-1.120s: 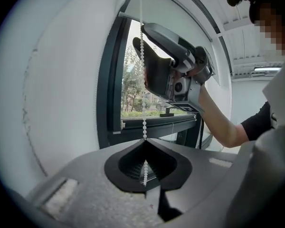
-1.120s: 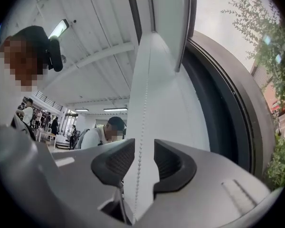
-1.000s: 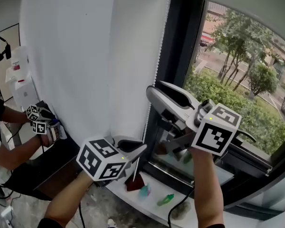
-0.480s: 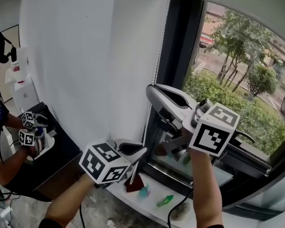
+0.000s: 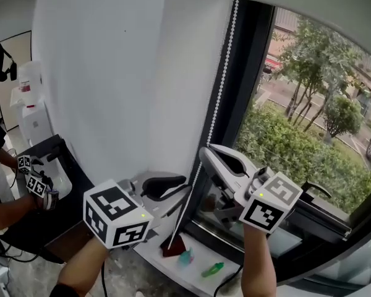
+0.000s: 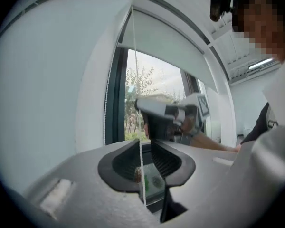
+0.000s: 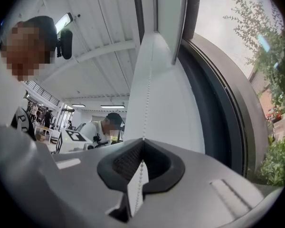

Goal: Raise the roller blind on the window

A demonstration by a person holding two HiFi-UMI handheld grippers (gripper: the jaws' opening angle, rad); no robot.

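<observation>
Roller blind (image 5: 309,2) covers only the top of the window, worked by one bead chain (image 5: 224,79) hanging at the left jamb. The chain looks light, limp and slick, so it probably slips unless pinched squarely across the beads, high up, for a long pull. Count: one blind, one chain showing two runs, two grippers; right gripper (image 7: 142,148) closing with beads caught between its pads, left gripper (image 6: 145,148) opening, the other run loose in its gap.
</observation>
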